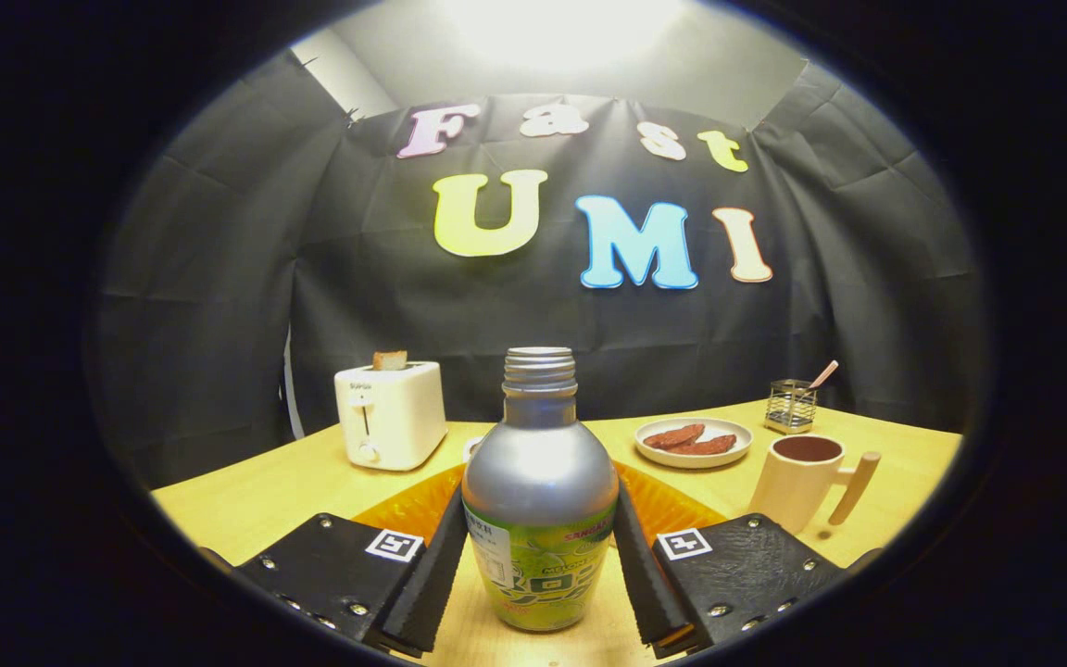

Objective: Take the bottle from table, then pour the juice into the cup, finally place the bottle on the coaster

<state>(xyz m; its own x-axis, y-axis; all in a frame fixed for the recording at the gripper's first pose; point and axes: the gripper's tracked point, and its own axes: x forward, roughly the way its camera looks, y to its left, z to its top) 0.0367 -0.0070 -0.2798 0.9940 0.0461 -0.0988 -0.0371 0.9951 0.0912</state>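
Uncapped bottle (539, 519) upright on the table (256, 505), gripper (539, 574) jaws pinching its sides, orange coaster (404, 509) just behind — cup (797, 482) ahead, off to one side

Black cloth wall (246, 306), wooden table (246, 500), bright overhead light (557, 28).

Bottle (539, 500) stands upright and uncapped on the tabletop (256, 500), between the tongs (539, 579); both fingers lie against its sides. Orange coaster (672, 509) lies just behind it. Cup (797, 482) stands to the right, plate (693, 443) beyond, toaster (390, 415) to the left.
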